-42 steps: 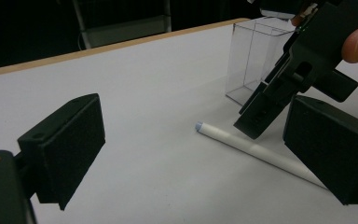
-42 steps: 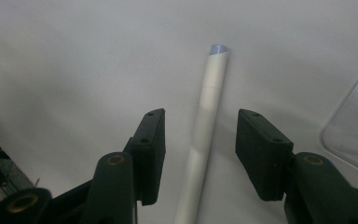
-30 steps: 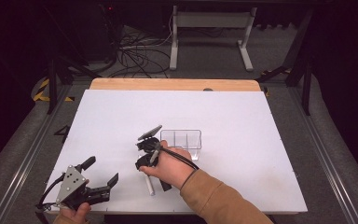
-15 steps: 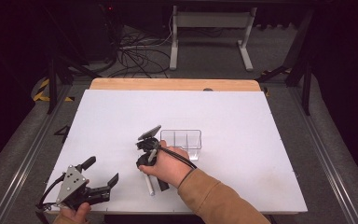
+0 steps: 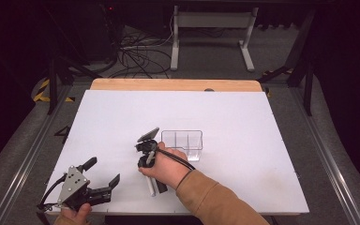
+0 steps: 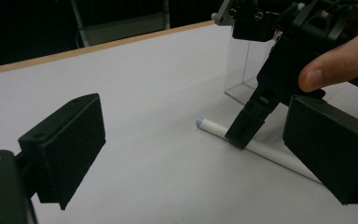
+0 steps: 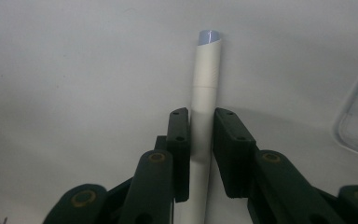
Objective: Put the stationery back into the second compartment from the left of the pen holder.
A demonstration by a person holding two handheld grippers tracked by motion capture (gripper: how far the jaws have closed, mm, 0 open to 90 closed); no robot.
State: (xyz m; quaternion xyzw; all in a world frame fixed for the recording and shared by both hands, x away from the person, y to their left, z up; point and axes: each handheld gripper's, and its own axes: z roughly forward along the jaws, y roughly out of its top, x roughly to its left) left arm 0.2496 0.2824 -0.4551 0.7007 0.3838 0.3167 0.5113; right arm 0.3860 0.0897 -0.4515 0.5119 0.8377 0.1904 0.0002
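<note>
A white pen point(image 5: 149, 186) with a pale blue end lies on the white table point(image 5: 225, 112), near the front edge. My right gripper point(image 5: 155, 186) points down at it, and its jaws press the barrel from both sides. In the right gripper view the pen point(image 7: 206, 88) runs up between the fingers point(image 7: 179, 140), with my right gripper point(image 7: 201, 144) shut on it. From the left gripper view I see that gripper point(image 6: 242, 135) standing on the pen point(image 6: 270, 153). My left gripper point(image 5: 103, 170) rests open at the front left, nothing between its pads point(image 6: 70, 140).
A clear plastic box with dividers point(image 5: 182, 139) stands just behind and right of the right hand; its wall point(image 6: 242, 65) shows behind the right gripper. A wooden strip point(image 5: 173, 85) edges the table's far side. Cables and a stand lie on the floor beyond.
</note>
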